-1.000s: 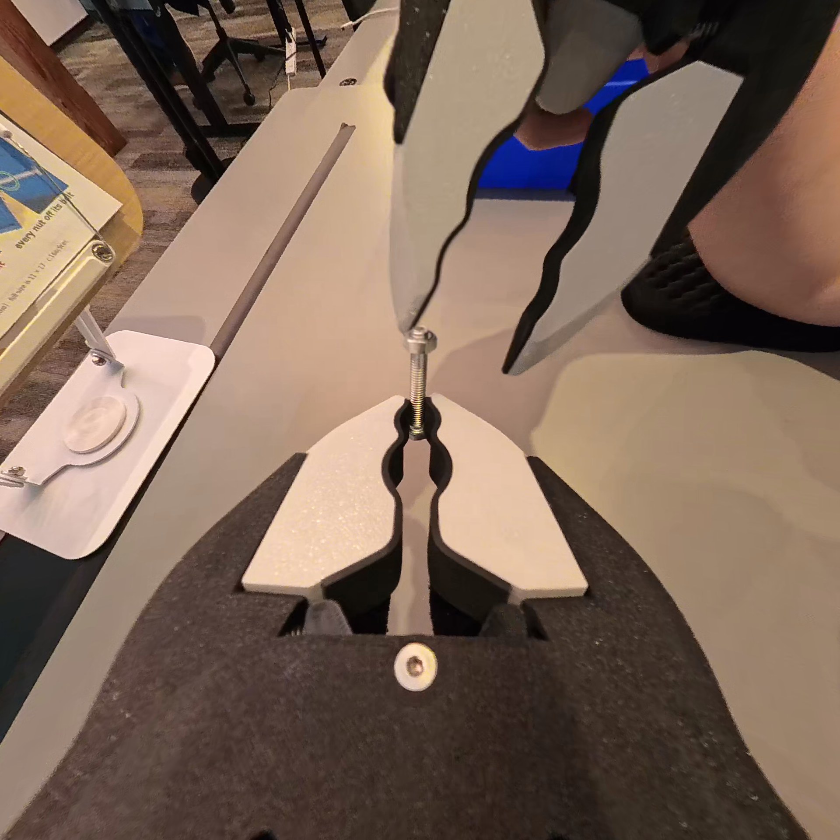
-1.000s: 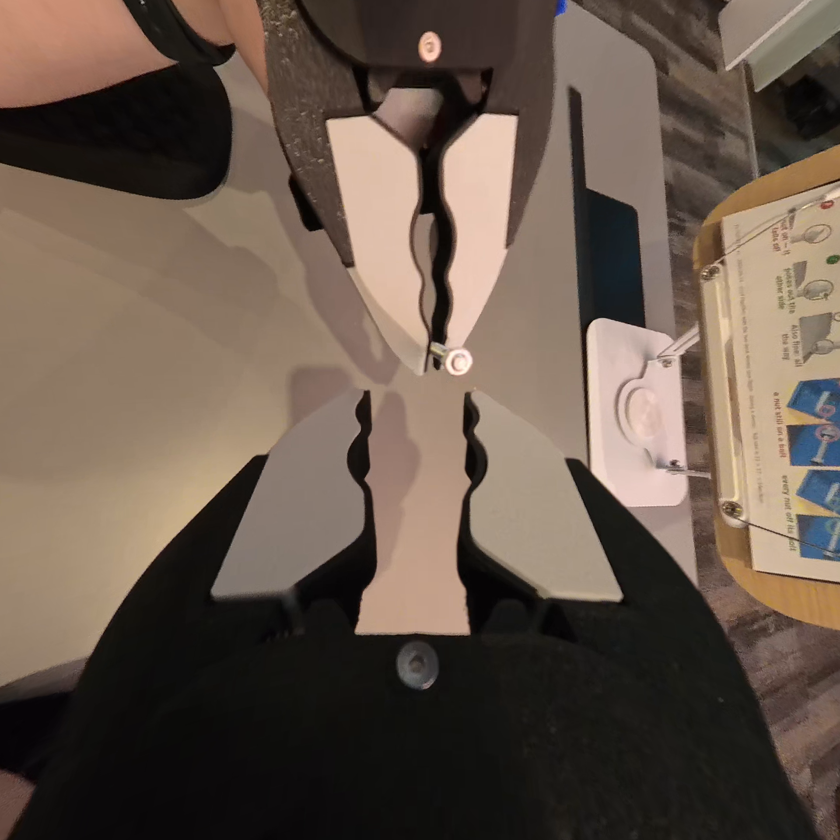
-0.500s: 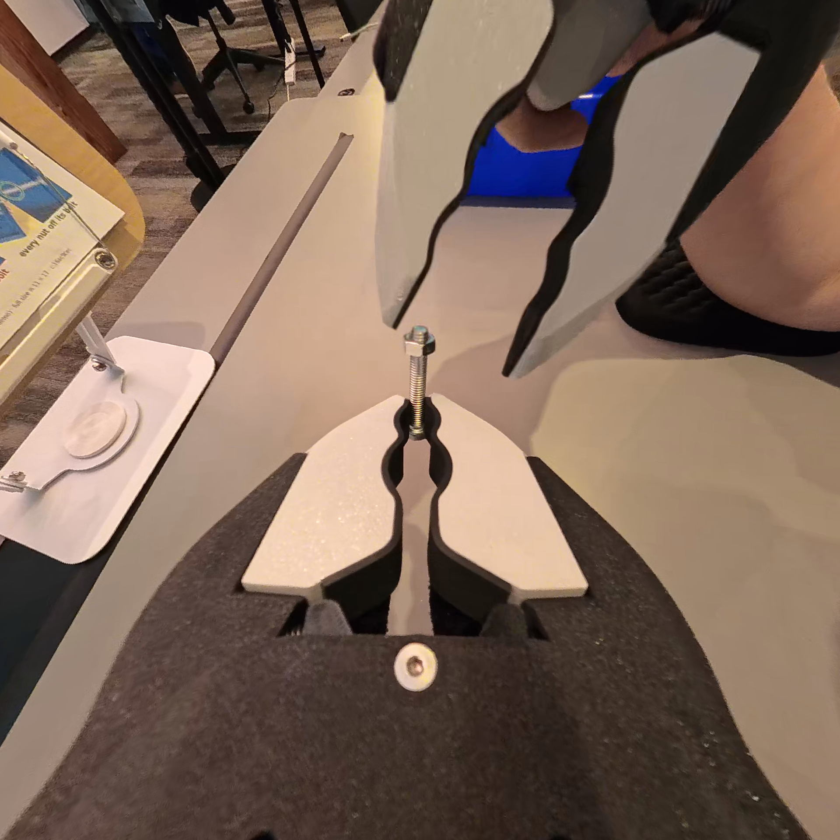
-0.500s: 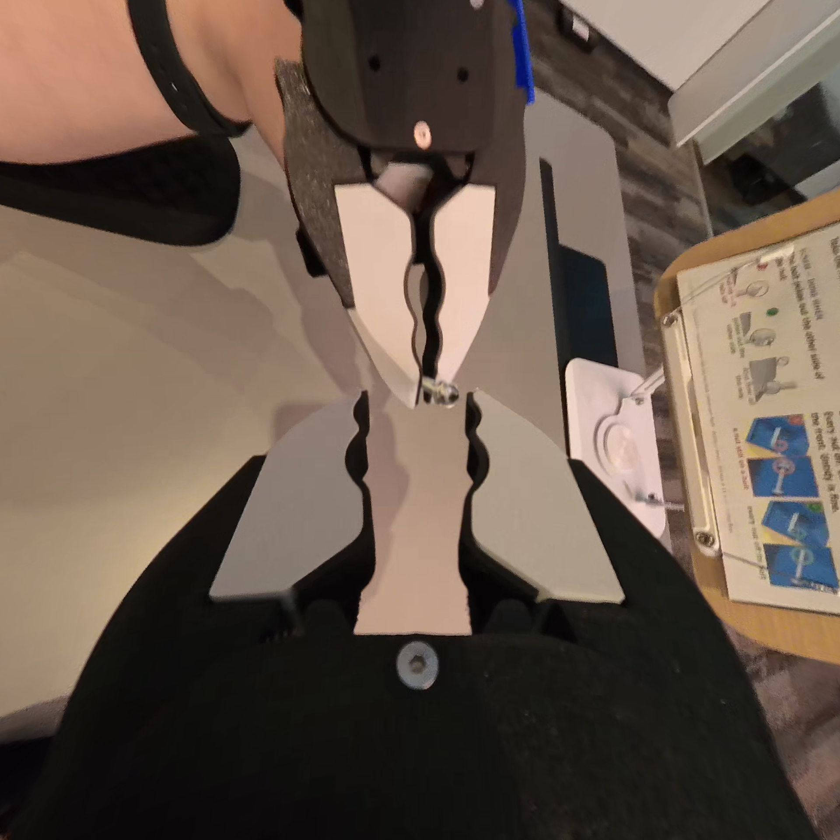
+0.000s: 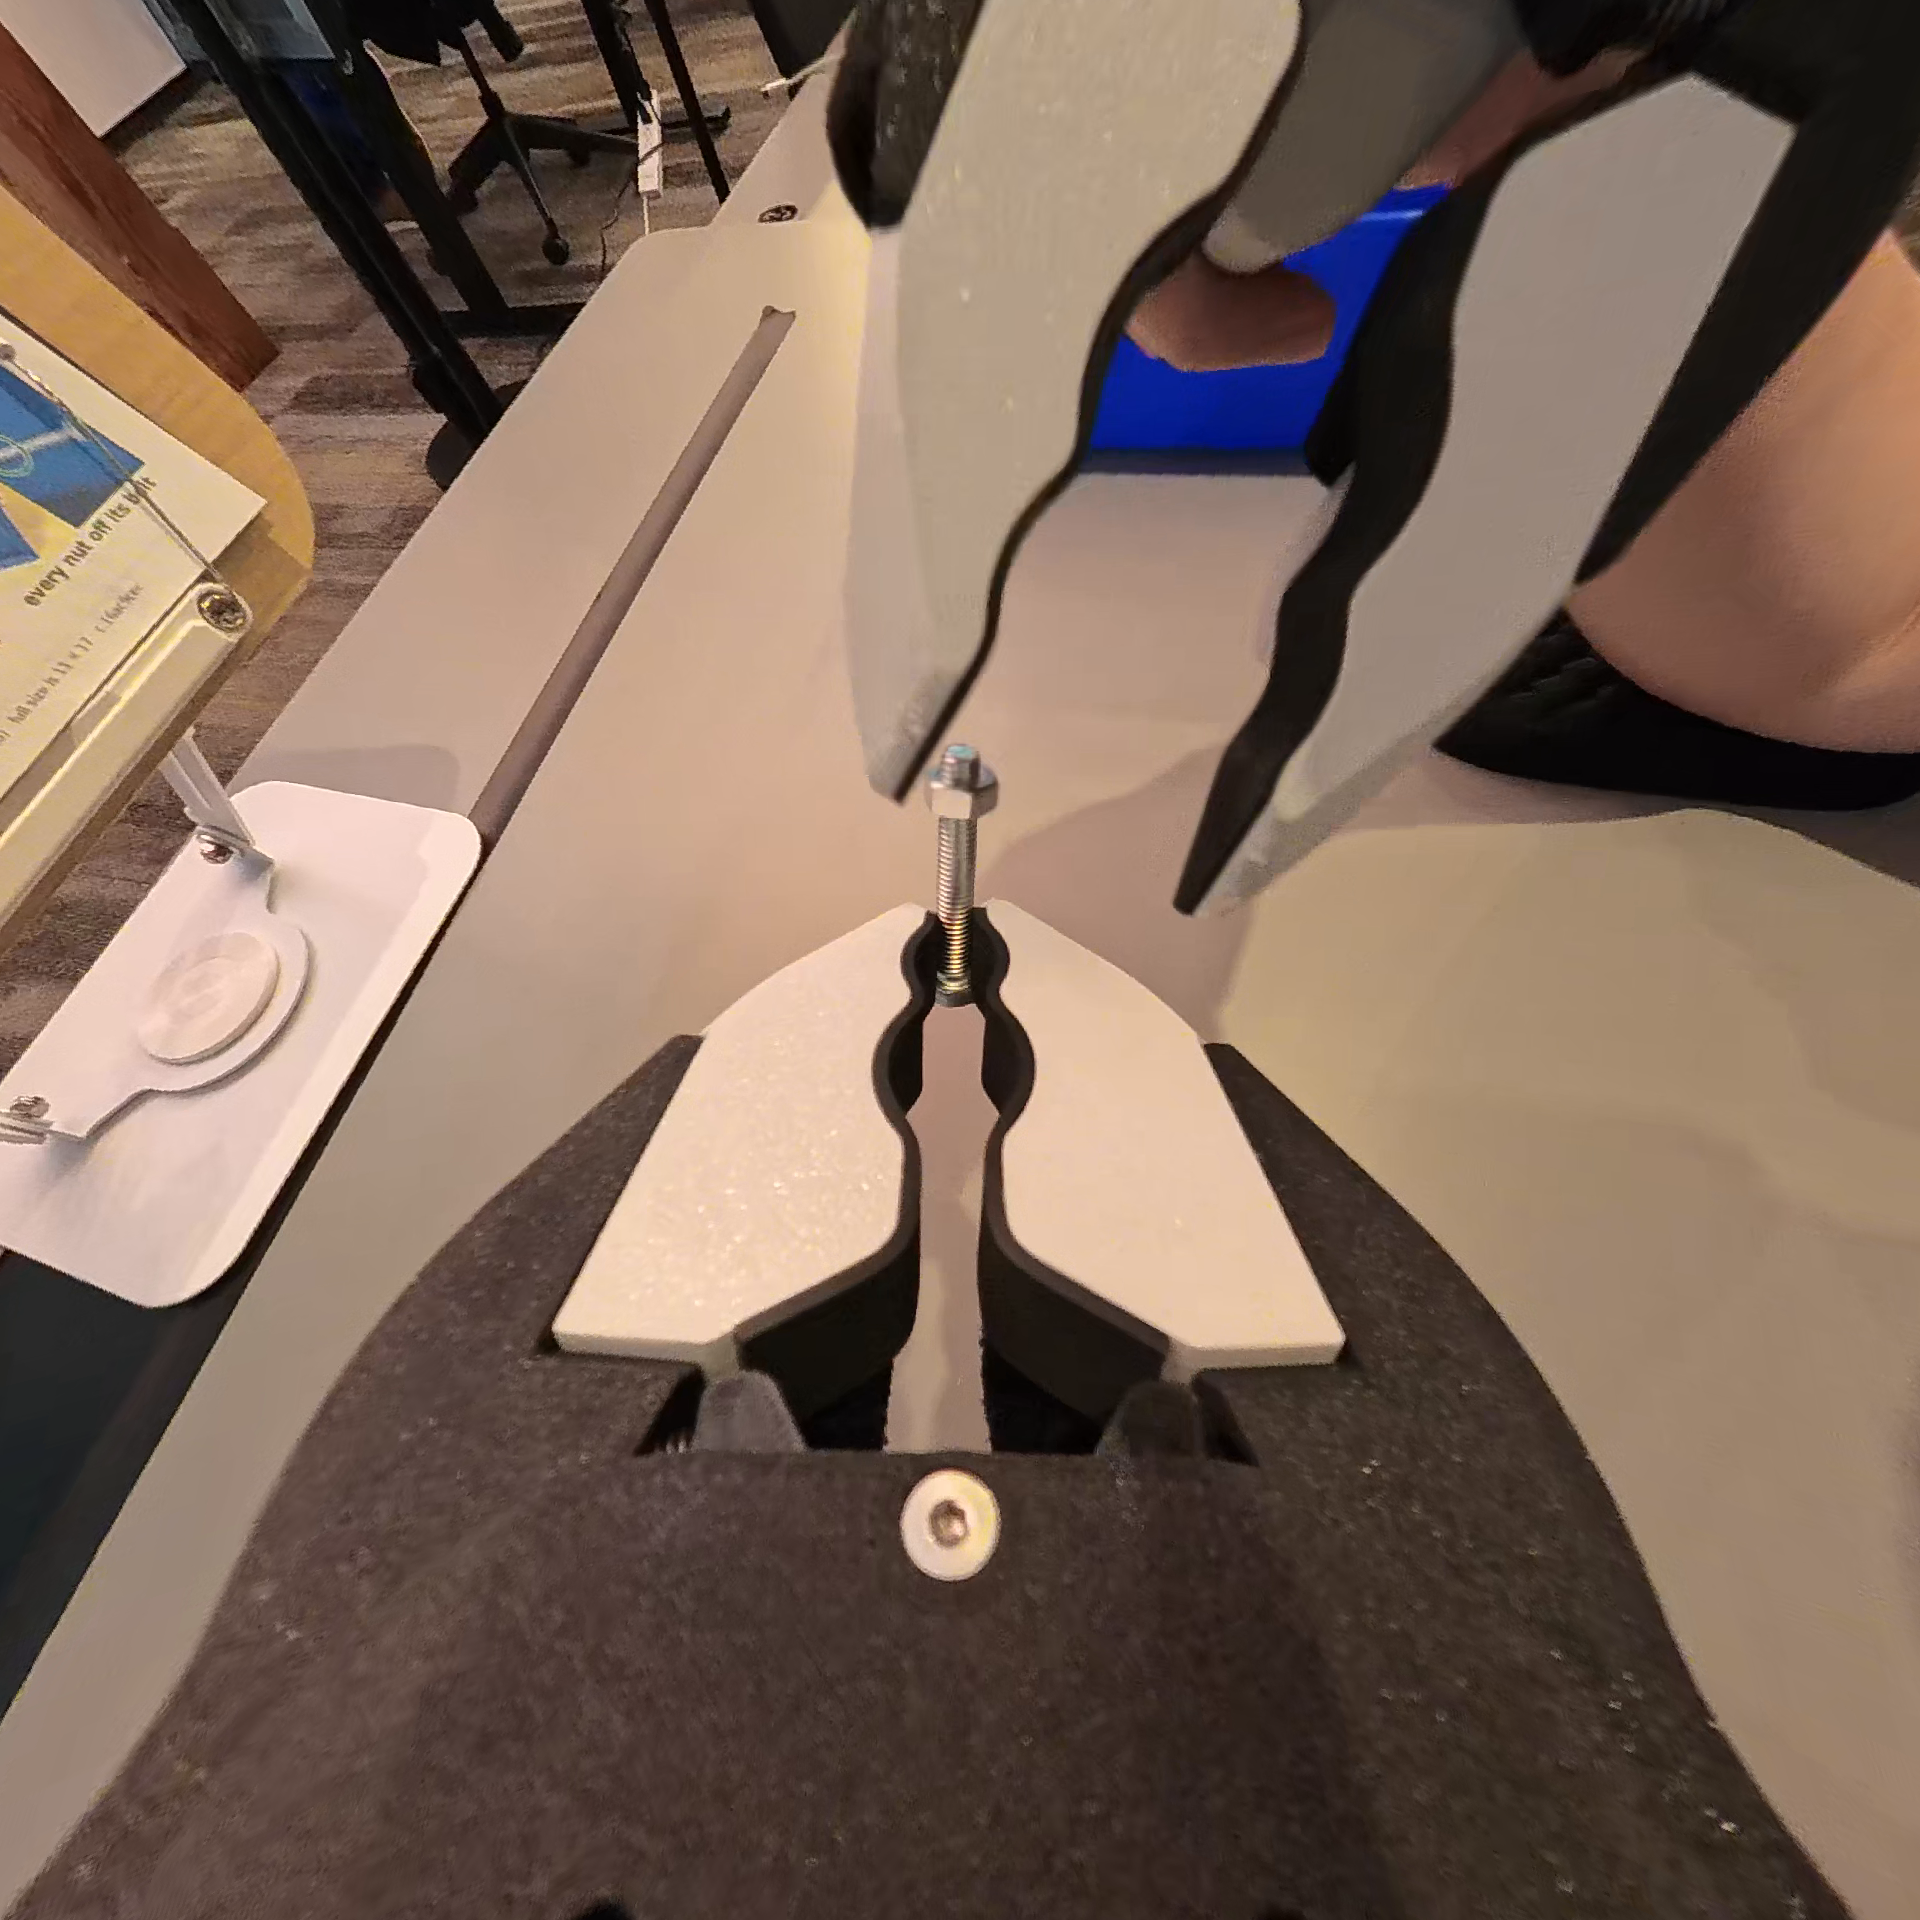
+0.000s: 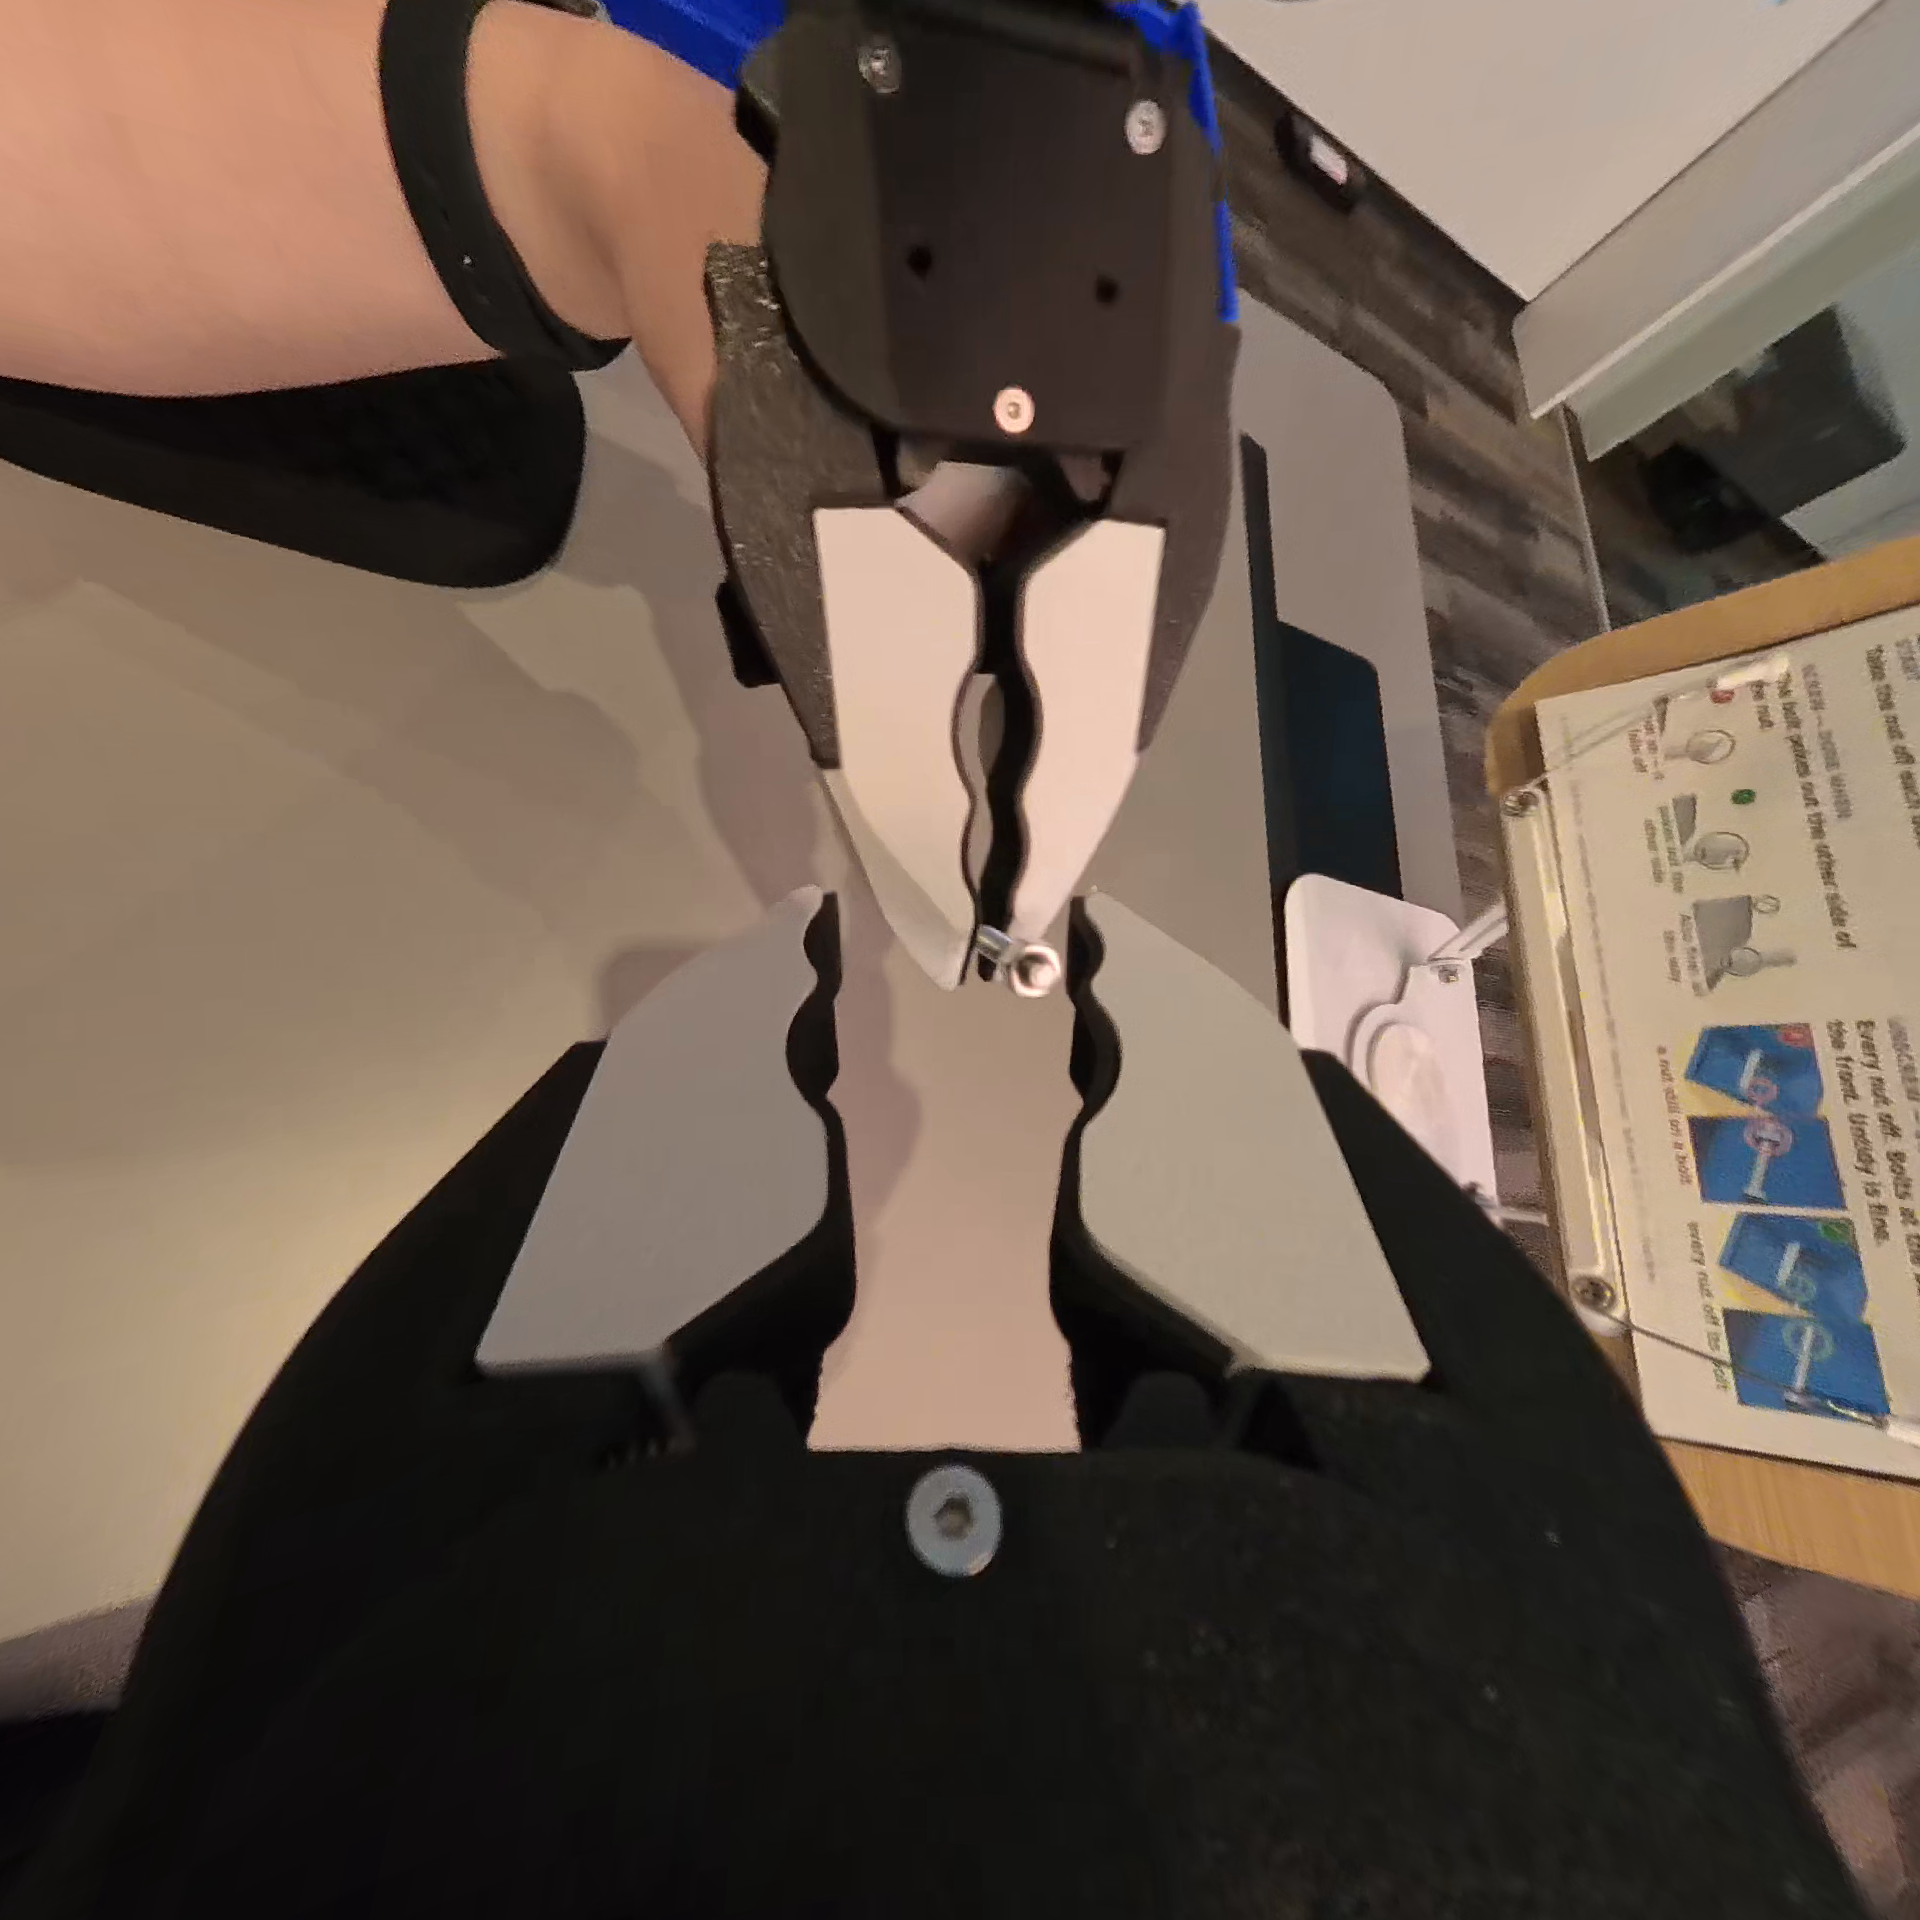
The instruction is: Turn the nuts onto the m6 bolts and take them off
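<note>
My left gripper (image 5: 954, 920) is shut on the lower end of a threaded m6 bolt (image 5: 954, 873) and holds it upright above the grey table (image 5: 1558, 1143). A silver nut (image 5: 961, 798) sits at the top of the bolt. My right gripper (image 5: 1049, 831) comes down from above, open and empty; one fingertip (image 5: 896, 764) is right beside the nut and the other stands well off to the right. In the right wrist view the nut (image 6: 1034, 971) lies between the tips of my open right gripper (image 6: 951, 914), close to the right finger, just past the tips of the left gripper (image 6: 982, 961).
A white stand base (image 5: 208, 1039) sits at the table's left edge and carries an instruction sheet (image 6: 1714, 1039) over a round wooden table. A long slot (image 5: 644, 582) runs along the table. A person's forearm (image 6: 260, 260) is behind the left gripper. Only a small space, under 4 cm, lies between the two pairs of fingers.
My right gripper lifted off the nut, then came back down around it, staying open. The nut now sits between its fingertips. My left gripper has kept hold of the bolt.
</note>
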Action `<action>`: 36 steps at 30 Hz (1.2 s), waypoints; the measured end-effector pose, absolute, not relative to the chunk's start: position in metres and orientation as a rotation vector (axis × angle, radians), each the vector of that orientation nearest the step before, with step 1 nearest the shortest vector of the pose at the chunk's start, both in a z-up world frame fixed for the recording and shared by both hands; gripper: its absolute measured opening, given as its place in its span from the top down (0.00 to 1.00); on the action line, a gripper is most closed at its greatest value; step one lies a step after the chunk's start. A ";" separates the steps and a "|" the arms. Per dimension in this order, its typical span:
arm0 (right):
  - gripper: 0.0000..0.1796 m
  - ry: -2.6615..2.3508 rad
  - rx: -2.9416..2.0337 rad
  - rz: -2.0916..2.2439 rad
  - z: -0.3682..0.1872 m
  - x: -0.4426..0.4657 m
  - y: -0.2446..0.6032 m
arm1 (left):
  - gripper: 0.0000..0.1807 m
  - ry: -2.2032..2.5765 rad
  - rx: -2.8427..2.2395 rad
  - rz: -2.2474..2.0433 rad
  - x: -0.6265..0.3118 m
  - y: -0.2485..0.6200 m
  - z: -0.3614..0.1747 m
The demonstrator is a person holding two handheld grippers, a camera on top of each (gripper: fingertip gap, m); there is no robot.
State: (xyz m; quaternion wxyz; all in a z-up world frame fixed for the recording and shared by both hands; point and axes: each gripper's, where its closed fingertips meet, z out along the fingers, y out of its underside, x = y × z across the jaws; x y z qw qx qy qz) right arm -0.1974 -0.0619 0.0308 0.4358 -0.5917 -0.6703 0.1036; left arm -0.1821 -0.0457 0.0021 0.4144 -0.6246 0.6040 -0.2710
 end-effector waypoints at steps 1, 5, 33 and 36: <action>0.77 -1.685 -1.483 0.248 0.027 -0.197 -0.063 | 0.97 1.518 -1.567 -0.679 -0.182 -0.046 0.002; 0.79 -1.694 -1.582 0.219 0.017 -0.183 -0.056 | 0.97 1.499 -1.568 -0.682 -0.185 -0.044 0.006; 0.78 -1.656 -1.600 0.227 0.017 -0.182 -0.050 | 0.97 1.501 -1.579 -0.675 -0.189 -0.044 0.006; 0.77 -1.644 -1.474 0.263 0.033 -0.198 -0.058 | 0.97 1.503 -1.572 -0.675 -0.189 -0.045 0.008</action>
